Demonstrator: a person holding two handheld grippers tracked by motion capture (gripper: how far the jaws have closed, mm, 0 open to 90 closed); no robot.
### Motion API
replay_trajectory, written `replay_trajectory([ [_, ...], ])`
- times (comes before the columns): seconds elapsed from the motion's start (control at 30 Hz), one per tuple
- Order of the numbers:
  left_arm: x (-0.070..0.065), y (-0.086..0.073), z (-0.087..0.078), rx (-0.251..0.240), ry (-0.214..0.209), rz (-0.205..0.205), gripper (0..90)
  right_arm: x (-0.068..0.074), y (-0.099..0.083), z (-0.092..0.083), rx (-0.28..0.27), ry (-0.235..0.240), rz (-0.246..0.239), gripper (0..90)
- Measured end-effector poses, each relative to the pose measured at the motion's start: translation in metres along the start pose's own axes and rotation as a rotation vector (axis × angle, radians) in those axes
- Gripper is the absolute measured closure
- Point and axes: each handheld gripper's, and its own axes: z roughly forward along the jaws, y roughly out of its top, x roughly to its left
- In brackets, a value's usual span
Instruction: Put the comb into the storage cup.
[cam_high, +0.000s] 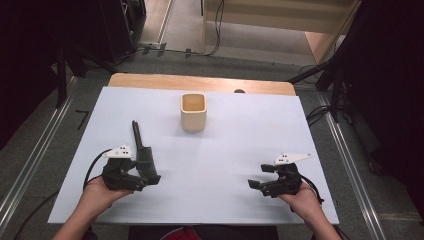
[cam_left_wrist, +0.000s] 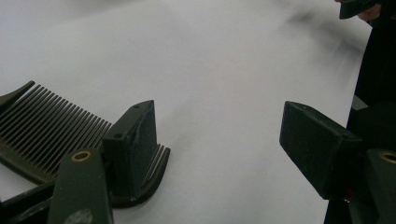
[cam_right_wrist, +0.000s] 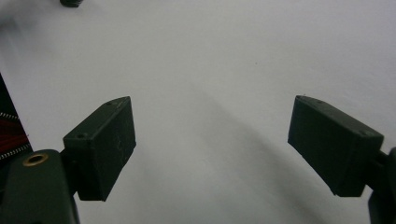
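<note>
White board (cam_high: 225, 150) is covering a wooden table, grey floor lying around it. Left gripper (cam_high: 131, 176) is resting by the near edge, jaws spread, gripping nothing; a dark plastic comb (cam_high: 144, 152) is lying just beside it, its teeth (cam_left_wrist: 51, 130) against one jaw. Right gripper (cam_high: 265, 181) is sitting well apart, jaws released, empty. Square beige wooden cup (cam_high: 193, 112) is standing upright farther back.

One black comb (cam_high: 143, 154), one wooden cup (cam_high: 193, 111), two hand-held grippers
</note>
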Motion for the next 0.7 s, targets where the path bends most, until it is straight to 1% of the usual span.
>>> replay_trajectory([
  [0.23, 0.0028, 0.0008, -0.0011, 0.002, -0.004, -0.008, 29.6, -0.001, -0.0004, -0.0005, -0.004, -0.004, 0.009, 13.4],
  [0.37, 0.0028, 0.0003, -0.0017, 0.003, -0.001, -0.01, 29.7, -0.001, 0.0001, -0.0009, -0.007, 0.0, 0.011, 13.5],
  [0.47, 0.0024, 0.0008, -0.002, 0.0, 0.0, -0.012, 29.7, -0.0007, -0.0004, -0.0008, 0.0, -0.001, 0.01, 13.5],
  [0.57, 0.0029, 0.0008, -0.0022, 0.008, 0.001, -0.008, 29.7, -0.0009, -0.0002, -0.0011, -0.005, 0.002, 0.012, 13.4],
  [0.7, 0.0033, 0.0007, -0.0019, 0.004, 0.0, -0.015, 29.7, -0.0012, -0.0001, -0.0004, -0.003, 0.006, 0.011, 13.5],
])
